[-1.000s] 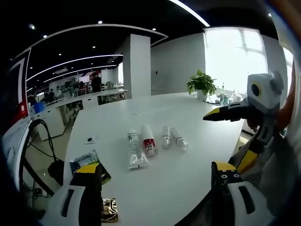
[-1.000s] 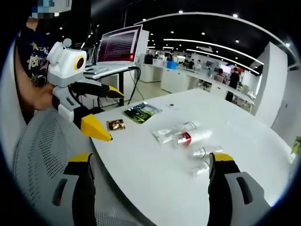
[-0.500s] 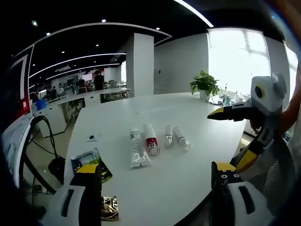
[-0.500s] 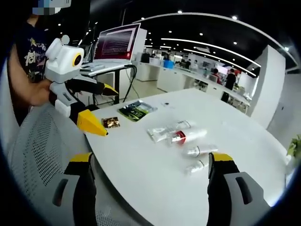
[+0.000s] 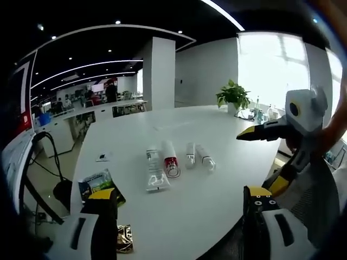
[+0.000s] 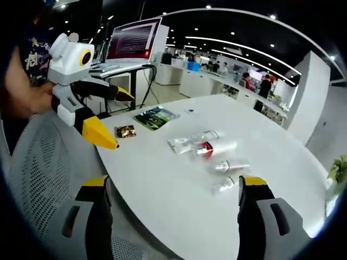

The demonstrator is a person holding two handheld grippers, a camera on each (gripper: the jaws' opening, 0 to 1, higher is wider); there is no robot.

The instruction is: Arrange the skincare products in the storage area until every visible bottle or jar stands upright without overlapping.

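— Left gripper view first: what did you have in front of you?
— I held my left gripper (image 5: 176,216) over the near edge of the white table (image 5: 227,157), jaws wide apart with nothing between them. Four skincare items lay flat on their sides in a loose row near the middle of the table: a clear tube (image 5: 154,172), a white tube with a red band (image 5: 170,160) just beside it, then two small bottles (image 5: 190,155) (image 5: 205,157) a little apart from those.
— None upright?
— None. All four were lying down, side by side, none on top of another.
— And your other hand?
— My right gripper (image 5: 260,157) came in from the right of that view, above the table's edge, its yellow-tipped jaws spread and empty.
— What did the right gripper view give you?
— The same row from the other side: clear tube (image 6: 187,142), red-banded tube (image 6: 211,149), the two small bottles (image 6: 227,166) (image 6: 222,185). My right gripper (image 6: 173,216) was open there, well short of them, and my left gripper (image 6: 116,122) hung off the table's left edge, jaws parted.
— Anything else on the table?
— A green packet (image 6: 156,117) and a small gold wrapper (image 6: 125,130) near the corner, well apart from the row
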